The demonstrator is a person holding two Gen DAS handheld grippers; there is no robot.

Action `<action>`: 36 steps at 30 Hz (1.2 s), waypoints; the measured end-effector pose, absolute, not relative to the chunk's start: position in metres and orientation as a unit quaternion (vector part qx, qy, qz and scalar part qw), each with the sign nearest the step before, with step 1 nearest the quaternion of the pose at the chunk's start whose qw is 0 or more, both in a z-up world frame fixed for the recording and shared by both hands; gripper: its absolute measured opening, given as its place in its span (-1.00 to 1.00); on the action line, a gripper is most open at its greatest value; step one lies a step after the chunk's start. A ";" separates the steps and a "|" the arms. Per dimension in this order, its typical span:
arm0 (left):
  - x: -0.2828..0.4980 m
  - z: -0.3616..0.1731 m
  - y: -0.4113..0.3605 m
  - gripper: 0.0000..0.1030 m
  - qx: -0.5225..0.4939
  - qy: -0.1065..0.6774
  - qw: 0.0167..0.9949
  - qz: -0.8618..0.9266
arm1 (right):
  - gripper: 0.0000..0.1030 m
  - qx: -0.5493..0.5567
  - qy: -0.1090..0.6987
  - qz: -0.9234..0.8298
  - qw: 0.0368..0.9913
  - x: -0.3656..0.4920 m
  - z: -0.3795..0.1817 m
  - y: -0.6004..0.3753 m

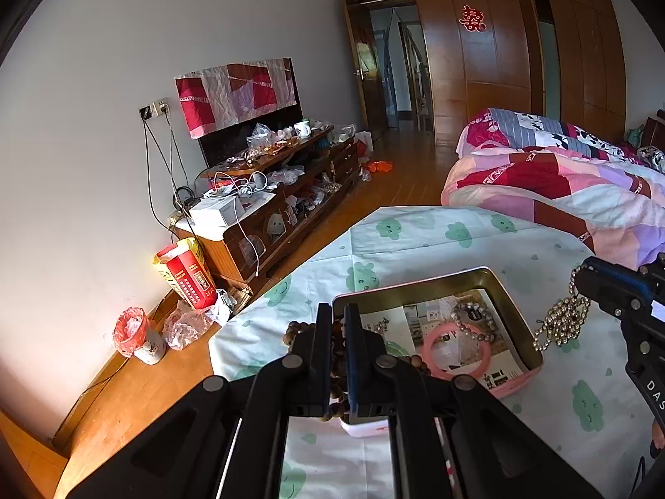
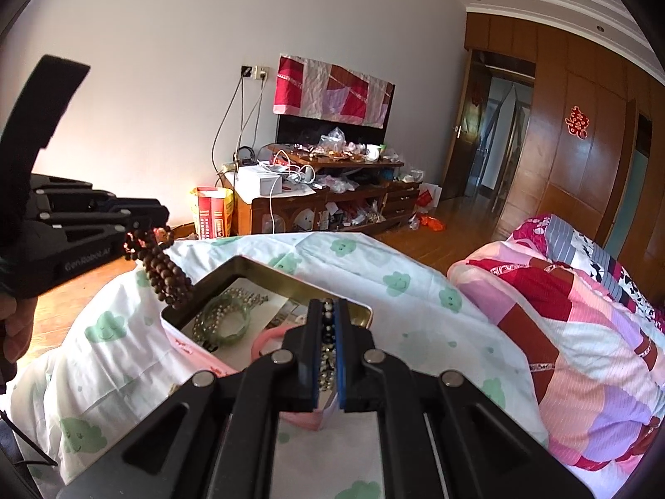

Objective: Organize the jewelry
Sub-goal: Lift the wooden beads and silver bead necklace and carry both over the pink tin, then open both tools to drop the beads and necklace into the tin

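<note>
So far, some jewelry is already in the open pink tin box with a gold inside (image 1: 515, 303): a pink ring bangle (image 1: 451, 349), a pearly bead bracelet (image 1: 474, 318) and a see-through green bangle (image 2: 224, 324). Two pieces look left to put in. The left gripper (image 1: 338, 328) has its fingers squeezed on a string of brown wooden beads (image 2: 166, 272), hanging by the box's edge. The right gripper (image 2: 328, 324) pinches a shiny silver bead chain (image 1: 561, 320), dangling beside the box over the white bed sheet with green clouds (image 1: 415, 233).

Both grippers' fingers (image 1: 322, 324) clamped tight
</note>
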State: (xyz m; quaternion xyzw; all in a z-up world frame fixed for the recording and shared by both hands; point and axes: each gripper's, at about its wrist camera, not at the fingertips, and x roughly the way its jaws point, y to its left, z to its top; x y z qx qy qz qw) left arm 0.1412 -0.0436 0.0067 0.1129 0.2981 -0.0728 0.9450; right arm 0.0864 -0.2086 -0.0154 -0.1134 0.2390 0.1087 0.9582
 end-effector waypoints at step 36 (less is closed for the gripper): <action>0.206 -0.030 -0.064 -0.90 0.124 0.346 0.928 -0.068 | -0.87 -0.131 0.292 0.111 0.941 0.154 -0.046 -0.186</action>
